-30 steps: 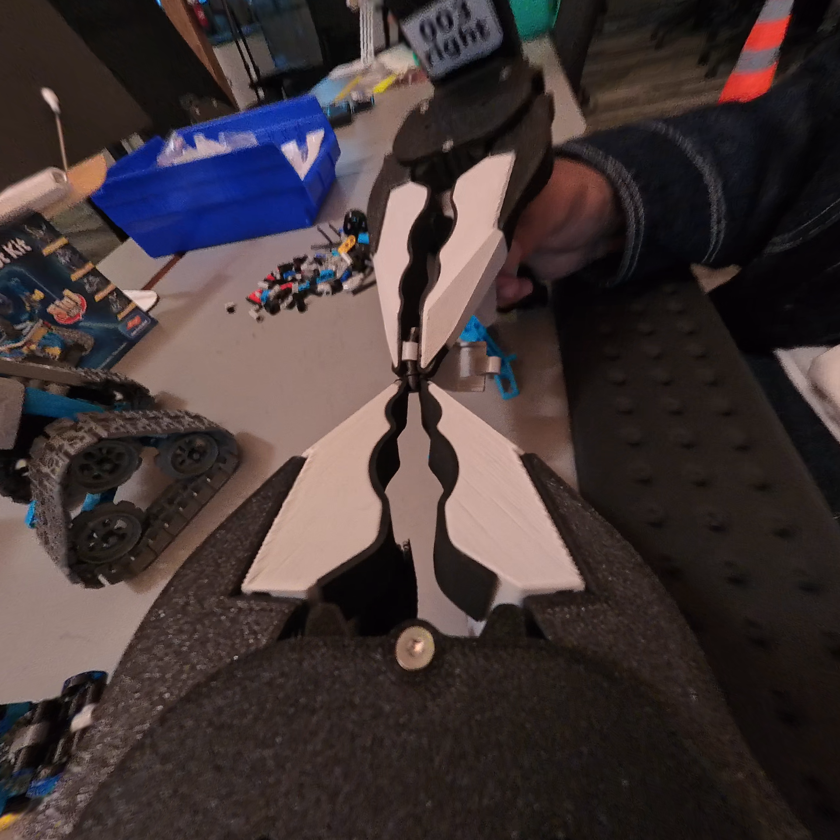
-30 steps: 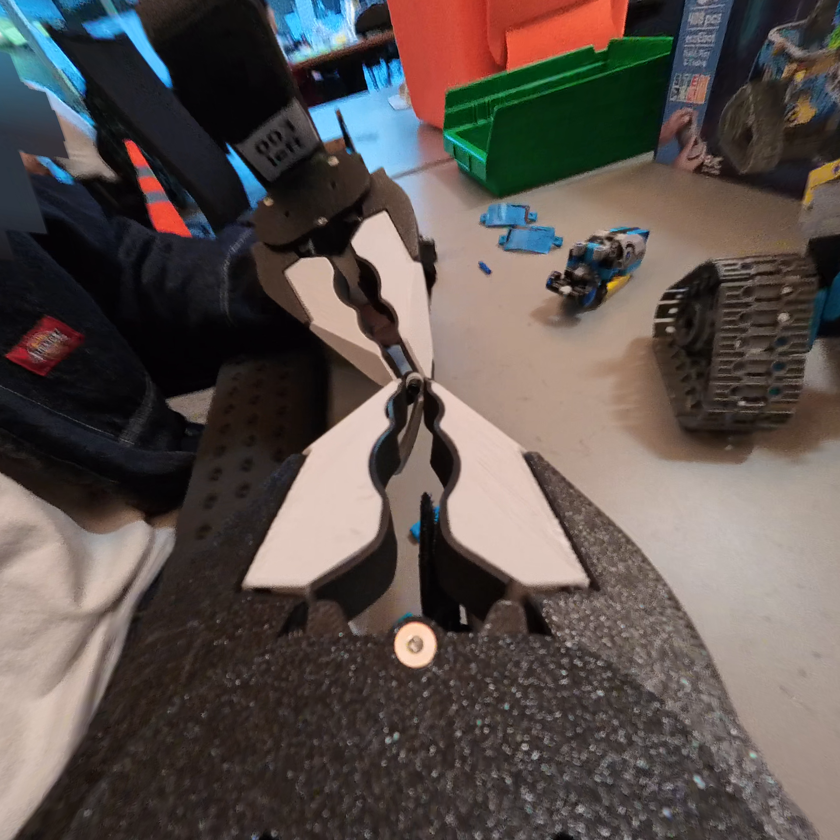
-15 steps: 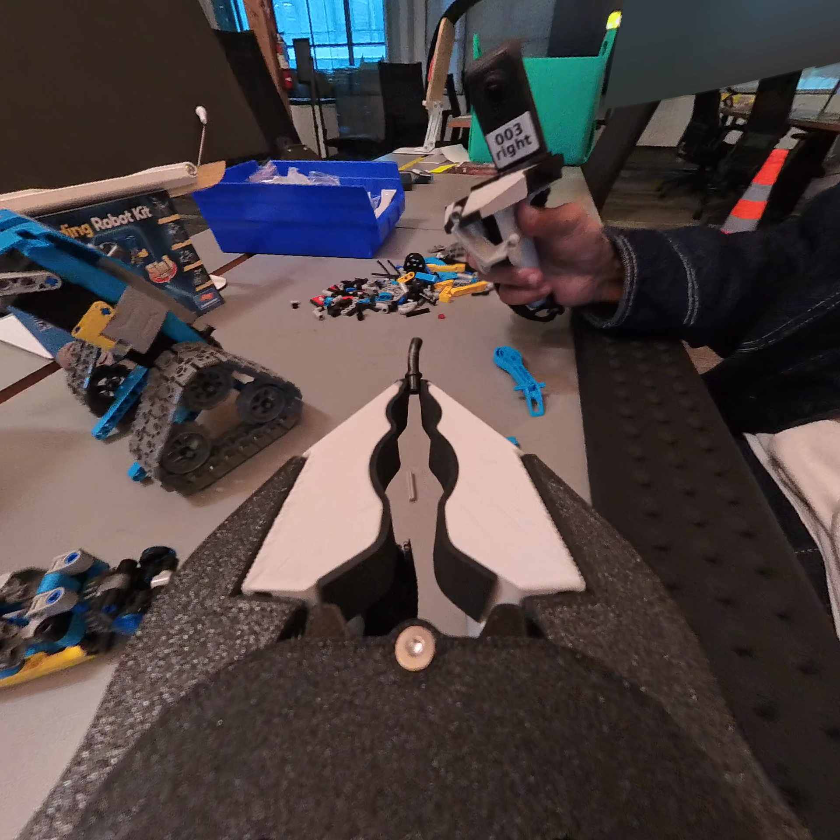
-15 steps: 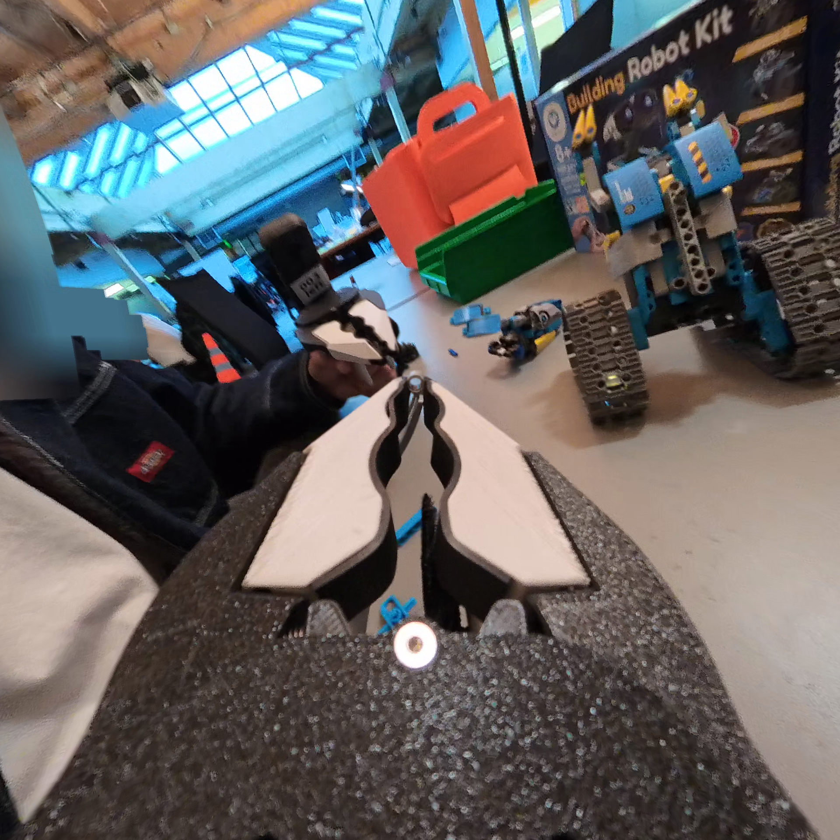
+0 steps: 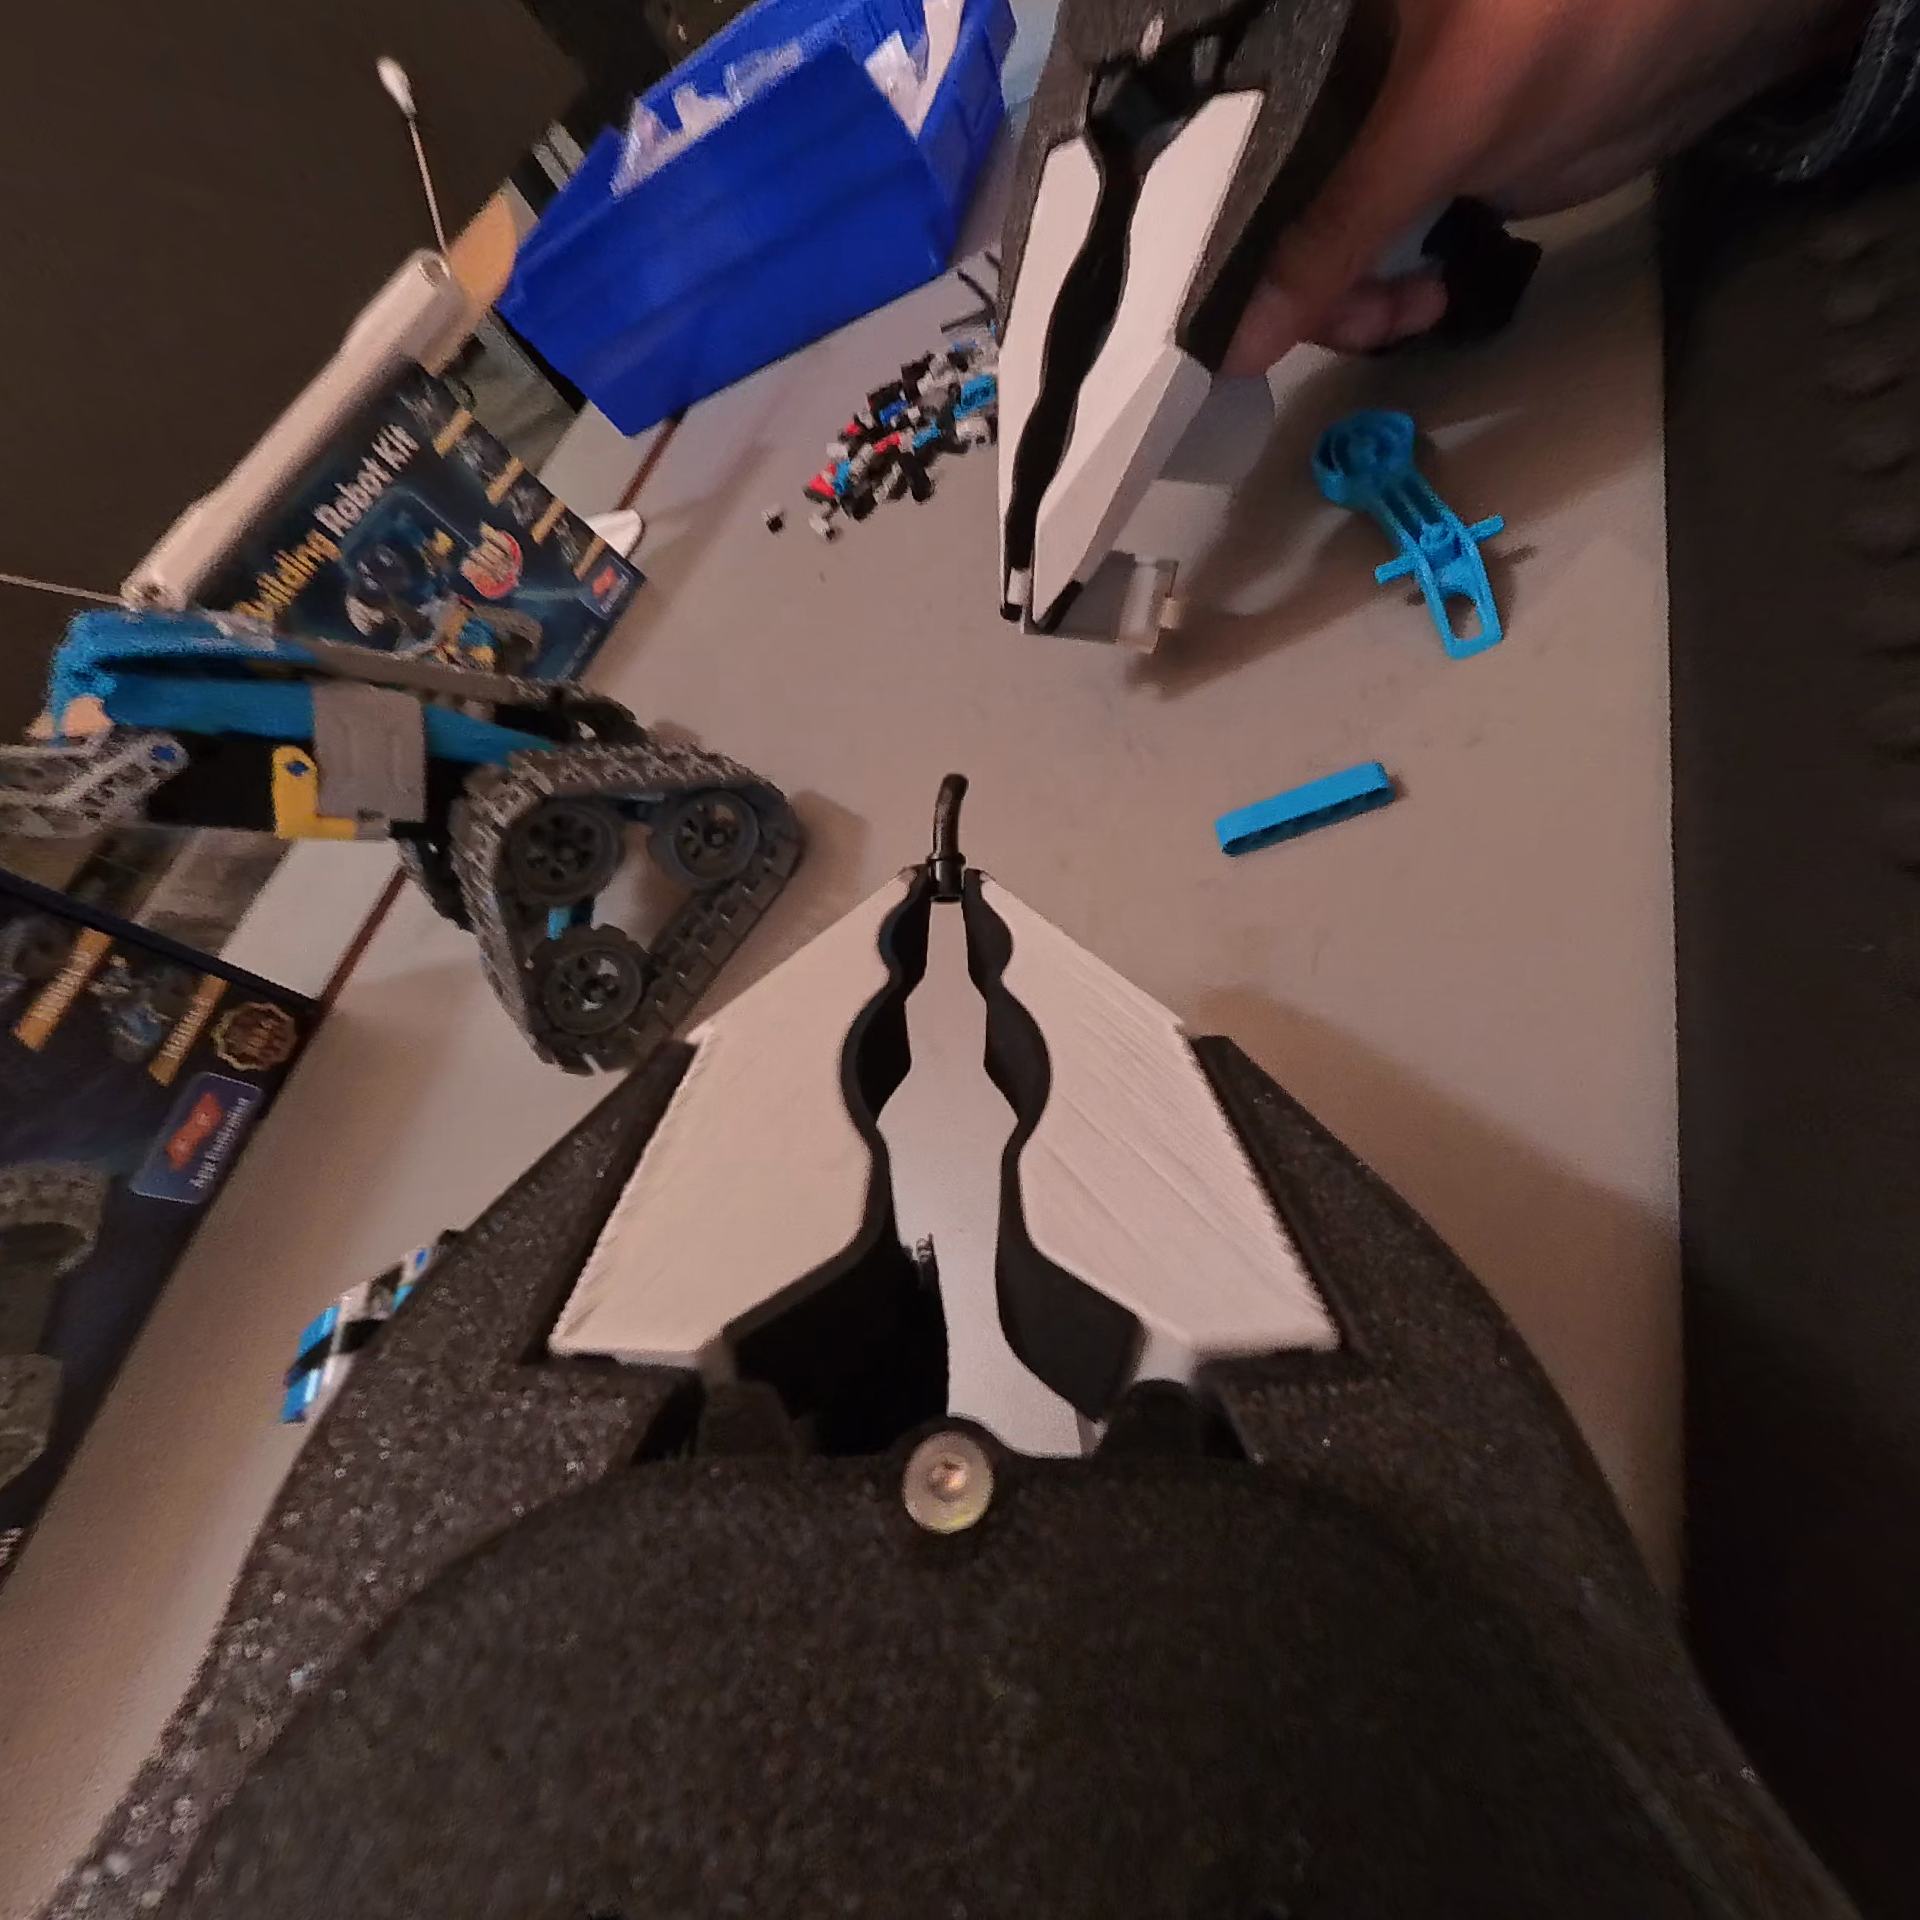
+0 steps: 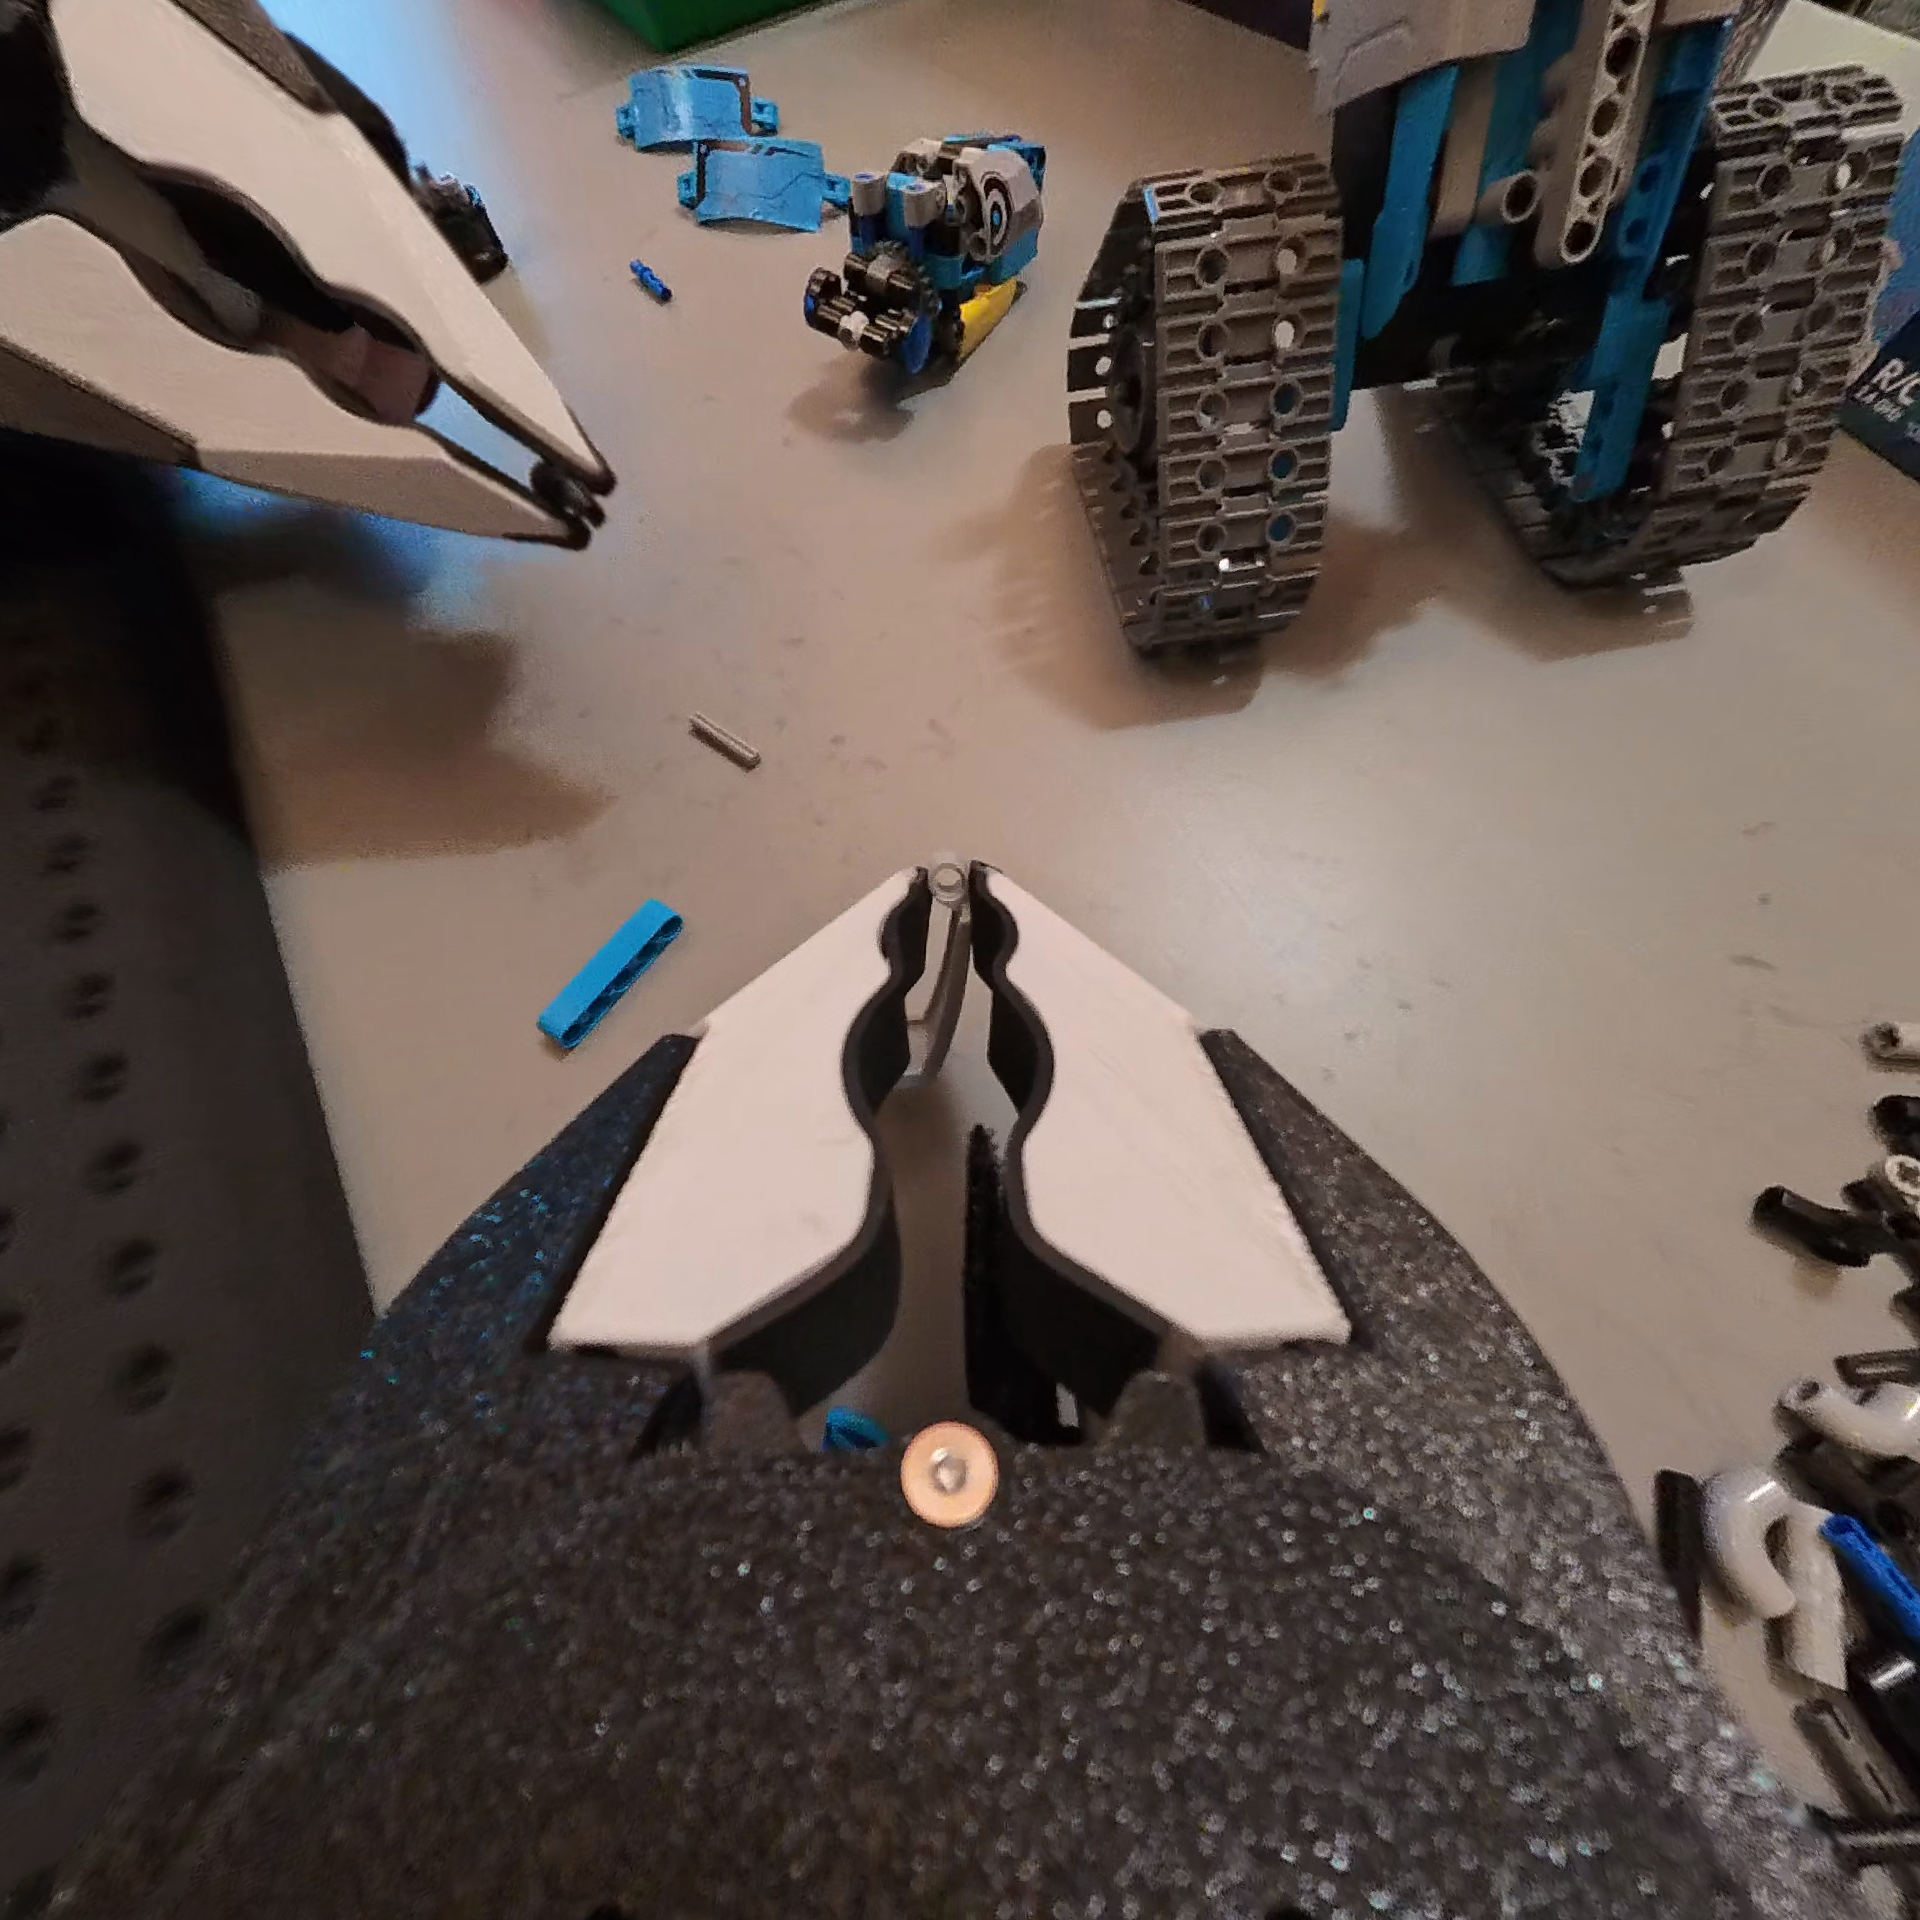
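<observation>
My left gripper (image 5: 945, 881) is shut on a small black bent part (image 5: 948, 816) that sticks out past its tips, just above the grey table (image 5: 1039, 727). My right gripper (image 6: 948, 871) is shut on a thin light grey part (image 6: 943, 971) that runs back between its fingers. Each gripper shows in the other's view, apart from the other: the right one (image 5: 1023, 613) at the top with the grey part (image 5: 1127, 601) under it, the left one (image 6: 582, 509) at the upper left. A short grey pin (image 6: 725, 742) lies on the table between them.
A tracked blue-and-grey robot model (image 6: 1455, 364) (image 5: 582, 862) stands nearby. A blue beam (image 6: 611, 971) (image 5: 1304, 808), a blue tool (image 5: 1423, 530), a small blue assembly (image 6: 930, 260), blue panels (image 6: 727, 145) and loose parts (image 5: 904, 447) (image 6: 1849, 1455) lie around. A blue bin (image 5: 769, 208) and a black mat (image 6: 104, 1143) border the table. The grippers' ends are close to 10 centimeters from one another. It is some 6 centimeters from my left tips to the short grey pin (image 6: 725, 742).
The two grippers met tip to tip, then pulled apart and rose. Now both tilt down close over the table, still apart and still shut. The grey pin lies on the table.
</observation>
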A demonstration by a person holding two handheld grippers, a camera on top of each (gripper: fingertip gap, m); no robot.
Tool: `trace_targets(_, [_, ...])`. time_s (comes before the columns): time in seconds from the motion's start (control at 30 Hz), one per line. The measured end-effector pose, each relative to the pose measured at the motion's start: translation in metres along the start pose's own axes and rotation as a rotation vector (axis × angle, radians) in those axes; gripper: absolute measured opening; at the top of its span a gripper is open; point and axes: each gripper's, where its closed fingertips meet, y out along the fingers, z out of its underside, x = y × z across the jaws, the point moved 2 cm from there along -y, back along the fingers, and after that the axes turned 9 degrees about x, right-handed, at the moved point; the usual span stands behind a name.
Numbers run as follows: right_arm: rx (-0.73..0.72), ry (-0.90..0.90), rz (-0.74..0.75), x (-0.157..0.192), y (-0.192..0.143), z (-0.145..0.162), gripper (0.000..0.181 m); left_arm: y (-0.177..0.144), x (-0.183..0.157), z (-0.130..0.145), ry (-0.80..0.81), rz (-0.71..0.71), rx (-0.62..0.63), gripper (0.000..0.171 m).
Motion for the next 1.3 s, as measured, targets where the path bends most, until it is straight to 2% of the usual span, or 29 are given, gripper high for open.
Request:
trace_targets(0.07, [0.020, 0.021, -0.025, 0.002, 0.003, 0.003, 0.005, -0.006, 0.006, -0.008, 0.015, -0.056, -0.042, 0.005])
trace_targets(0.13, [0.063, 0.027, -0.066, 0.008, 0.009, 0.009, 0.005, -0.023, 0.014, -0.031, -0.083, -0.063, -0.184, 0.005])
trace_targets(0.23, [0.118, -0.014, -0.095, 0.017, 0.016, 0.015, 0.005, -0.059, 0.033, -0.068, -0.547, 0.174, -0.534, 0.005])
trace_targets(0.3, [0.155, -0.044, -0.075, 0.018, 0.020, 0.020, 0.005, -0.078, 0.049, -0.074, -0.832, 0.361, -0.770, 0.005])
trace_targets(0.33, [0.168, -0.051, -0.068, 0.018, 0.021, 0.022, 0.005, -0.081, 0.057, -0.070, -0.936, 0.423, -0.838, 0.005])
trace_targets(0.4, [0.162, -0.059, -0.064, 0.018, 0.020, 0.021, 0.005, -0.080, 0.066, -0.061, -1.037, 0.459, -0.876, 0.005])
trace_targets(0.5, [0.159, -0.043, -0.075, 0.018, 0.020, 0.021, 0.005, -0.079, 0.069, -0.057, -1.051, 0.449, -0.874, 0.005])
trace_targets(0.63, [0.131, -0.026, -0.064, 0.016, 0.014, 0.017, 0.005, -0.063, 0.061, -0.056, -1.028, 0.425, -0.757, 0.005])
trace_targets(0.67, [0.100, -0.006, -0.024, 0.011, 0.006, 0.016, 0.005, -0.053, 0.058, -0.054, -1.001, 0.376, -0.678, 0.005])
trace_targets(0.73, [-0.038, 0.083, 0.106, -0.009, -0.023, 0.009, 0.005, -0.023, 0.061, -0.047, -0.913, 0.232, -0.438, 0.005])
trace_targets(0.8, [-0.189, 0.204, 0.178, -0.024, -0.052, 0.005, 0.005, 0.017, 0.063, -0.054, -0.829, 0.218, -0.135, 0.005])
trace_targets(0.87, [-0.249, 0.264, 0.214, -0.034, -0.070, 0.010, 0.005, 0.060, 0.075, -0.075, -0.634, 0.168, 0.103, 0.005])
trace_targets(0.93, [-0.280, 0.298, 0.216, -0.040, -0.079, 0.015, 0.005, 0.112, 0.101, -0.100, -0.413, 0.036, 0.246, 0.005])
trace_targets(1.03, [-0.318, 0.341, 0.142, -0.039, -0.080, 0.013, 0.005, 0.202, 0.126, -0.130, -0.288, 0.009, 0.412, 0.005])
trace_targets(1.1, [-0.298, 0.335, 0.119, -0.037, -0.076, 0.014, 0.005, 0.254, 0.131, -0.139, -0.337, 0.054, 0.469, 0.005])
trace_targets(1.17, [-0.294, 0.304, 0.108, -0.032, -0.075, 0.013, 0.005, 0.293, 0.133, -0.130, -0.476, 0.091, 0.513, 0.005])
trace_targets(1.3, [-0.299, 0.272, 0.069, -0.025, -0.073, 0.009, 0.005, 0.329, 0.138, -0.084, -0.699, 0.056, 0.575, 0.005])
